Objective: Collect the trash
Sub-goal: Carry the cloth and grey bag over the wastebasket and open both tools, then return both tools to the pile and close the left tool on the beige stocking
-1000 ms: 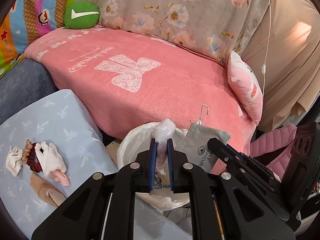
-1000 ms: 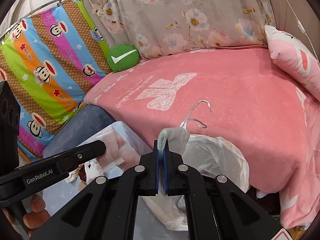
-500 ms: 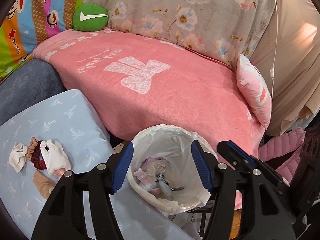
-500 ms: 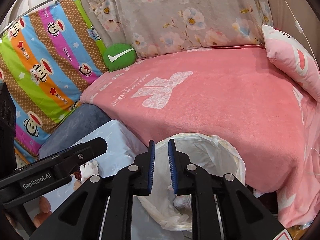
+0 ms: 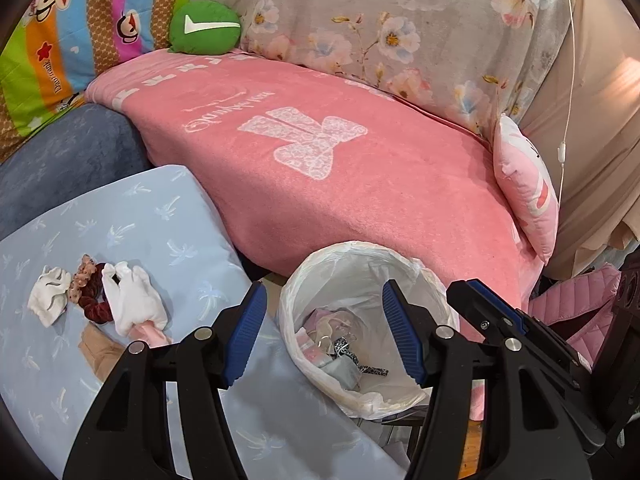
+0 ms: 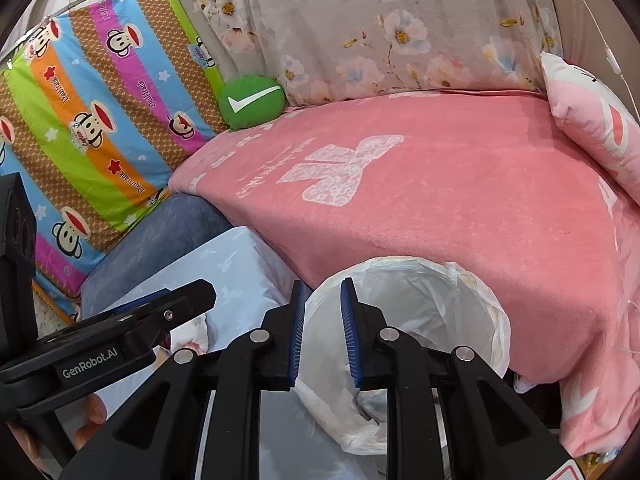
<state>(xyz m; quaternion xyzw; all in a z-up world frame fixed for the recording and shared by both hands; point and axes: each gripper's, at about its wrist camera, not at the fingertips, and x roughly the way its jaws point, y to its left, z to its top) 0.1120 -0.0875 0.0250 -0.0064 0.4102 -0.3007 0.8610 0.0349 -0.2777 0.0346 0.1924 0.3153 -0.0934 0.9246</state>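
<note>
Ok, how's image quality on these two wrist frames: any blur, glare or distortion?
Left wrist: sharp, soft even light, strong fisheye bending with a dark corner vignette; the bin contents read clearly. Right wrist: equally sharp, same barrel distortion; the white bin liner looks bright but not blown out, no motion blur.

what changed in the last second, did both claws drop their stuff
Yes. A second ago the left claw pinched a white wad and the right claw a grey pouch with a hook, both over the lined bin. Both have opened and are empty; the left gapes wide, the right only slightly. The grey pouch now lies in the bin. The white gloves and scrunchies haven't moved.
</note>
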